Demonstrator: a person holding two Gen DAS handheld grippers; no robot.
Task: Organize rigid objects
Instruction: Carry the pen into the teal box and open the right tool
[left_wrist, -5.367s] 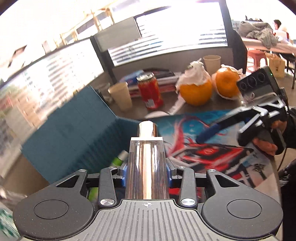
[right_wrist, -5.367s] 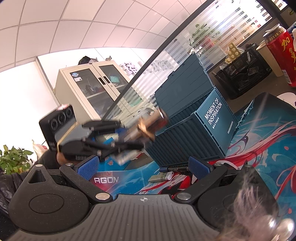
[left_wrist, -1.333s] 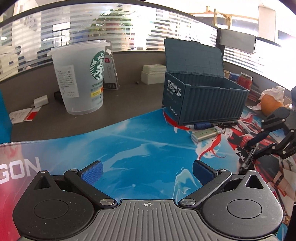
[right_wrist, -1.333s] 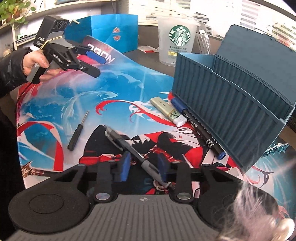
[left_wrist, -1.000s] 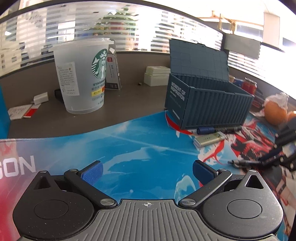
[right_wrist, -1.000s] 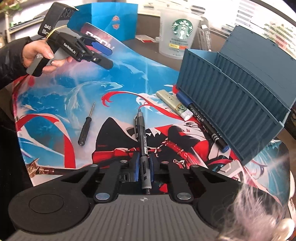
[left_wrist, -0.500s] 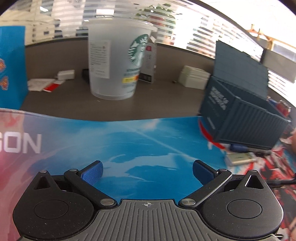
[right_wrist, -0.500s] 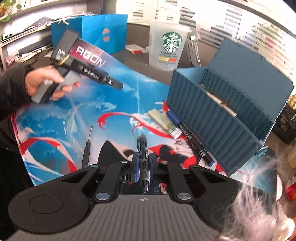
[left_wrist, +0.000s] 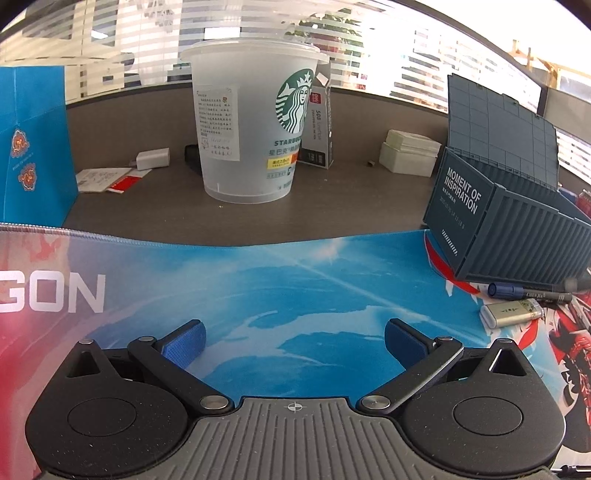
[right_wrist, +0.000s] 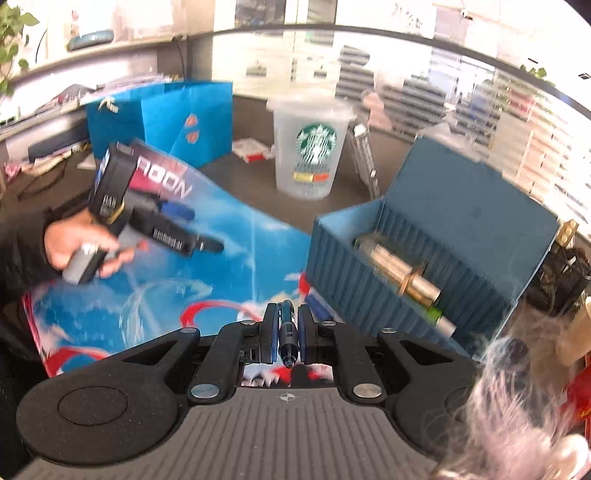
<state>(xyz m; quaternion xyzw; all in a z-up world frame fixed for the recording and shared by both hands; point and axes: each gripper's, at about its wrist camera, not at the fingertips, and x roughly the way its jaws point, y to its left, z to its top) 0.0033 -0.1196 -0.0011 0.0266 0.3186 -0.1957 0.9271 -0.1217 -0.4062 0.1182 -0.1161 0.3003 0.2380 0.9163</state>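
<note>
My right gripper (right_wrist: 287, 325) is shut on a dark pen (right_wrist: 287, 332) and holds it in the air, in front of the open blue container box (right_wrist: 369, 288). A gold tube (right_wrist: 402, 271) and a green-tipped item lie inside the box. My left gripper (left_wrist: 293, 338) is open and empty, low over the blue desk mat (left_wrist: 258, 280); it also shows in the right wrist view (right_wrist: 177, 229), held in a hand. In the left wrist view the box (left_wrist: 517, 236) stands at the right, with a black marker (left_wrist: 528, 293) and a beige lighter-shaped stick (left_wrist: 511, 314) lying before it.
A clear Starbucks cup (left_wrist: 255, 125) stands on the grey desk behind the mat, with a small carton (left_wrist: 317, 122) beside it. A blue paper bag (left_wrist: 29, 147) stands at the left. White boxes (left_wrist: 410, 155) sit at the back. A black mesh basket (right_wrist: 561, 277) is right of the box.
My right gripper took the pen off the mat, lifted it and moved toward the open box. My left gripper swung left, away from the box, and stays open.
</note>
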